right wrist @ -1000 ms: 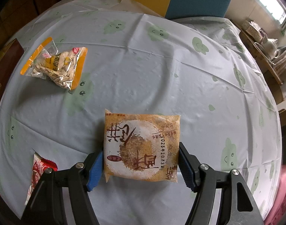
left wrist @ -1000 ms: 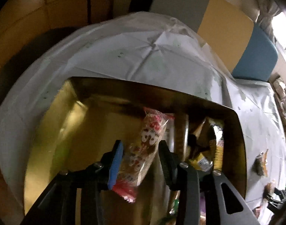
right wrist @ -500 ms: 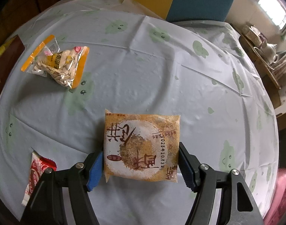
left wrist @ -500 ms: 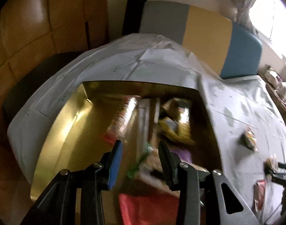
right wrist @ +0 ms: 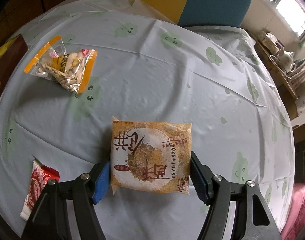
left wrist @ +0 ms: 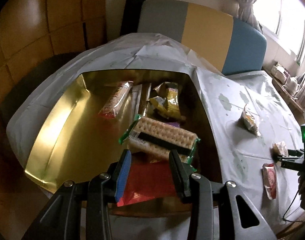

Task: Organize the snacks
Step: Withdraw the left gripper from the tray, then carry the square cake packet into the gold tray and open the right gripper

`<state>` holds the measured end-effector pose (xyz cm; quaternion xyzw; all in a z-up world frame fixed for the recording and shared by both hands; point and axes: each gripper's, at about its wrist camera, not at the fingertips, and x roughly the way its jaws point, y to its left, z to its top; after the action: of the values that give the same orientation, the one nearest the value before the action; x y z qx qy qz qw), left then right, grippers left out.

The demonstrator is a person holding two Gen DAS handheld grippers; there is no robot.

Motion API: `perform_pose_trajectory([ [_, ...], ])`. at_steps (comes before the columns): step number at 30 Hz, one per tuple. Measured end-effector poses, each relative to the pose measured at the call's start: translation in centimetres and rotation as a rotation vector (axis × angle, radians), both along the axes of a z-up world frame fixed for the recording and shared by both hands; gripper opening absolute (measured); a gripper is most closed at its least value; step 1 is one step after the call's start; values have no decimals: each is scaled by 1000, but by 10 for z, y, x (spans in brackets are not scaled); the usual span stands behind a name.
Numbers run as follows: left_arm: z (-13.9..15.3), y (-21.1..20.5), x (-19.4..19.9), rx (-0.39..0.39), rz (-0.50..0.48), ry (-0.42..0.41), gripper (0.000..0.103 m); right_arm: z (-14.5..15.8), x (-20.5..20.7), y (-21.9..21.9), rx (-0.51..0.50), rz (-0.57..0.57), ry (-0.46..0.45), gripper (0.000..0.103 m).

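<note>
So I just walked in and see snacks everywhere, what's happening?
A person with two handheld grippers is sorting snacks into a gold-lined box. The left gripper hovers open and empty above it. The right gripper clamps a square orange-and-white pastry packet on the pale blue tablecloth, near a seed bag.

left gripper (left wrist: 149,163): black frame, one blue ribbed pad, silver screws | right gripper (right wrist: 149,177): black frame, blue ribbed pads, silver screws
</note>
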<state>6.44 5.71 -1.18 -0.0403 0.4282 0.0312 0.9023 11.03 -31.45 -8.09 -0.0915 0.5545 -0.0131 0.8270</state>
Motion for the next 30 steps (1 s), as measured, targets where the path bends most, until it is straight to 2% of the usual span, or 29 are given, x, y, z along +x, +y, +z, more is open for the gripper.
perform_pose_trajectory([
  [12, -2, 15, -11, 13, 21, -23, 40, 1, -2, 1, -4, 2, -5, 70],
  [20, -3, 21, -13, 13, 19, -38, 40, 4, 3, -11, 57, -41, 45, 69],
  [24, -4, 24, -13, 4, 25, -44, 40, 15, 1, -12, 77, -70, 40, 69],
  [30, -5, 30, -13, -4, 31, -44, 40, 40, -2, 6, 137, -36, -11, 69],
])
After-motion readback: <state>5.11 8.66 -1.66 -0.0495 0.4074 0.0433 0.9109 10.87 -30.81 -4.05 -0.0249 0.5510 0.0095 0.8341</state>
